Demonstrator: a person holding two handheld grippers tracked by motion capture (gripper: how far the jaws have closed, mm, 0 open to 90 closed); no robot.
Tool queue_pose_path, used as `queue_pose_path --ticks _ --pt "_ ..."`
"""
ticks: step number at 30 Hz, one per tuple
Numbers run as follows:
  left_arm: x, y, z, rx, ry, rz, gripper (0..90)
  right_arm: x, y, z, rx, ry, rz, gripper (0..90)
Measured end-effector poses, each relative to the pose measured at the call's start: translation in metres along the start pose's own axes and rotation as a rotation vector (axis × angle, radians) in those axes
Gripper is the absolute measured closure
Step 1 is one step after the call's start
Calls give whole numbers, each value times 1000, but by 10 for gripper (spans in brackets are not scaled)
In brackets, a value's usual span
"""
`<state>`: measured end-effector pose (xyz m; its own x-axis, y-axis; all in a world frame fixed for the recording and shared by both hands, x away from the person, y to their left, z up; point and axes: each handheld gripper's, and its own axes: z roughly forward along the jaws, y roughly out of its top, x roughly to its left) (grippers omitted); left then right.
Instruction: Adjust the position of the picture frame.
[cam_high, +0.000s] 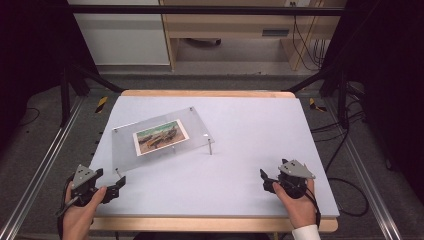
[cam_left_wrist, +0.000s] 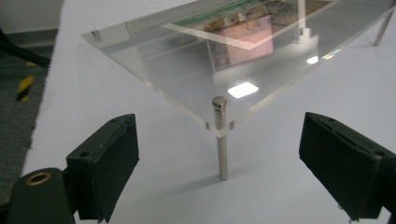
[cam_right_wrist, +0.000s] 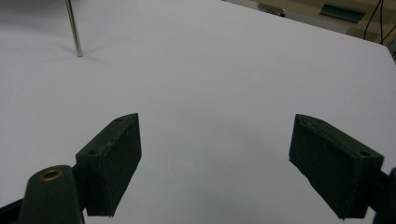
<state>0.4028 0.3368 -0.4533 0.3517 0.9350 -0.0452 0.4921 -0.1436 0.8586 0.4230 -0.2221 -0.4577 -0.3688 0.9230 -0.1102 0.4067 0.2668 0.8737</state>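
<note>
A clear plate (cam_high: 162, 136) stands raised off the white table (cam_high: 240, 165) on thin metal legs, one at each corner, with a printed picture (cam_high: 160, 136) lying flat at its middle, whether on top of the plate or under it I cannot tell. The plate sits left of the table's centre, turned a little askew, so one corner points toward the person's left hand. That raised mounting likely explains the approach: with the sheet lifted clear of the table, an edge or a corner can be reached by jaws from the side rather than pried up from flat. The left gripper (cam_high: 116, 186) rests at the near left corner of the table, jaws spread wide and holding nothing; in the left gripper view the nearest leg (cam_left_wrist: 221, 140) and its capped corner stand right between the two black jaws but farther off, not touched. Judging from that line-up, this corner is the thing the left gripper is aimed at. The right gripper (cam_high: 264, 178) lies at the near right, well apart from the plate, jaws also spread and bare; in the right gripper view there is bare tabletop ahead and one far leg (cam_right_wrist: 73, 29) at the upper left. It seems parked low on the table, probably waiting to steady or take the other side once the left one engages.
</note>
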Motion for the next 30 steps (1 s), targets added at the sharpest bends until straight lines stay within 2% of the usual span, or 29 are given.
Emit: queue_pose_path --ticks 6,9,14,22,26,27,29,30 --pt "-2 -2 4 23 -62 -10 114 1 -1 1 -5 2 -3 179" --pt "0 -4 7 30 -72 -18 115 1 -1 0 -21 -4 -5 197" --pt "5 -6 7 28 -72 -52 116 0 -2 0 -24 12 5 201" --pt "4 -4 9 18 -46 -51 127 1 -2 1 -26 15 -6 197" --pt "5 -4 11 14 -27 -64 263 2 -2 1 -23 18 -9 197" --pt "6 -4 13 17 -30 -65 297 2 -2 1 -24 20 -9 198" --pt "7 -5 16 19 -41 -79 422 2 -2 2 -26 19 -12 198" --pt "7 -5 18 21 -38 -80 446 2 -2 2 -25 20 -13 198"
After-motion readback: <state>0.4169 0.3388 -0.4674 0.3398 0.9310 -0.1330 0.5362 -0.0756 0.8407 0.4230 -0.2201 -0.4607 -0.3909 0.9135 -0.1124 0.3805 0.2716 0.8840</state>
